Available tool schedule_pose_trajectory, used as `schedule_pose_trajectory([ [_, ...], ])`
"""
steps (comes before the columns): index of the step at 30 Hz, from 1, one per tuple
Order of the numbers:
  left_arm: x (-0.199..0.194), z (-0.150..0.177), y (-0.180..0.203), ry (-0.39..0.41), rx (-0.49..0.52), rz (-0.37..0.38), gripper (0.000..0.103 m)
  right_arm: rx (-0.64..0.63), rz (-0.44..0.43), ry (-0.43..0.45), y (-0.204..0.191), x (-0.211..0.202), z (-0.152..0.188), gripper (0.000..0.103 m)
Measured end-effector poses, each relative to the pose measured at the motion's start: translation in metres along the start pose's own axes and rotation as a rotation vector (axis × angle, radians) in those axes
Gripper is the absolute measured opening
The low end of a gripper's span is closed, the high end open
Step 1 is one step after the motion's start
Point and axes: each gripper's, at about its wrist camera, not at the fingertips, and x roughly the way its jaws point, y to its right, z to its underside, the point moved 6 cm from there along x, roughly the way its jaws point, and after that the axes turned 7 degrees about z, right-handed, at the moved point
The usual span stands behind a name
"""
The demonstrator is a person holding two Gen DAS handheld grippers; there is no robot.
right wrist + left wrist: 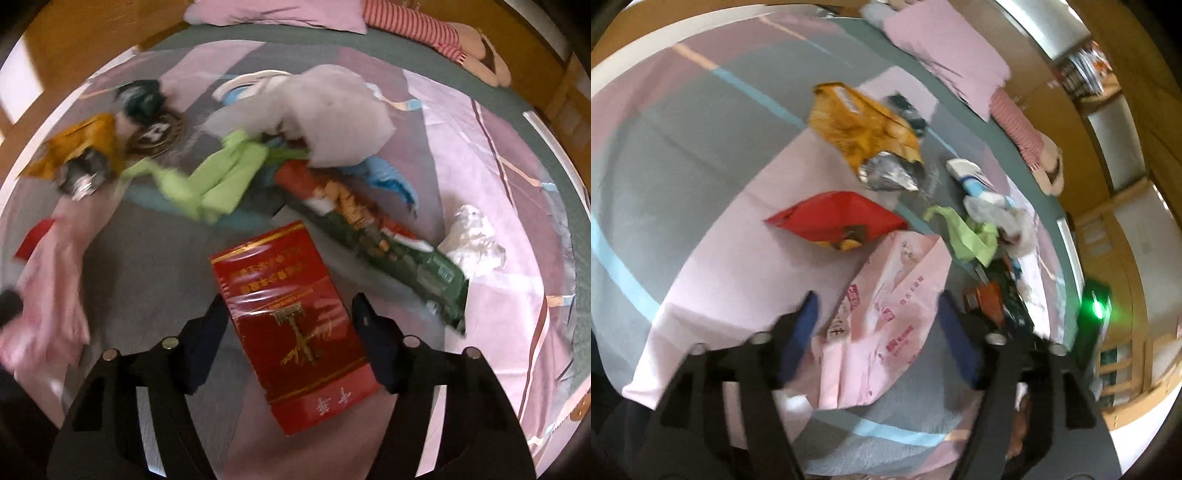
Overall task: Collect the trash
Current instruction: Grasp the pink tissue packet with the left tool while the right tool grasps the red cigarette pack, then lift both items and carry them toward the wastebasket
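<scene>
Trash lies scattered on a bed with a pink and grey sheet. In the left wrist view my left gripper stands open over a pink printed plastic bag, which lies slack between its fingers. In the right wrist view my right gripper straddles a red carton lying flat on the sheet. Its pads stand close to the carton's long edges, and no squeeze shows. Further out lie an orange snack bag, a red packet, a light green bag, a green snack packet and crumpled white tissue.
A pale grey bag sits over blue wrappers behind the carton. A pink pillow and a red-striped plush toy lie at the head of the bed. Wooden furniture stands beyond the bed's right edge.
</scene>
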Motion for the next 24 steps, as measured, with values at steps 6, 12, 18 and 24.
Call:
schedule_pose_trajectory([
  [6, 0.016, 0.008, 0.003, -0.063, 0.036, -0.035, 0.083, 0.127, -0.040, -0.006, 0.021, -0.027, 0.037, 0.064],
  [12, 0.041, 0.014, 0.013, -0.105, 0.184, -0.171, 0.080, 0.179, -0.007, -0.008, 0.034, -0.040, 0.066, 0.064],
  [18, 0.051, 0.018, 0.025, -0.114, 0.335, -0.244, 0.043, 0.185, 0.046, -0.010, 0.035, -0.040, 0.078, 0.064],
  [24, 0.036, 0.016, 0.031, -0.055, 0.355, -0.211, 0.036, 0.225, 0.059, 0.040, 0.037, -0.059, 0.085, 0.064],
])
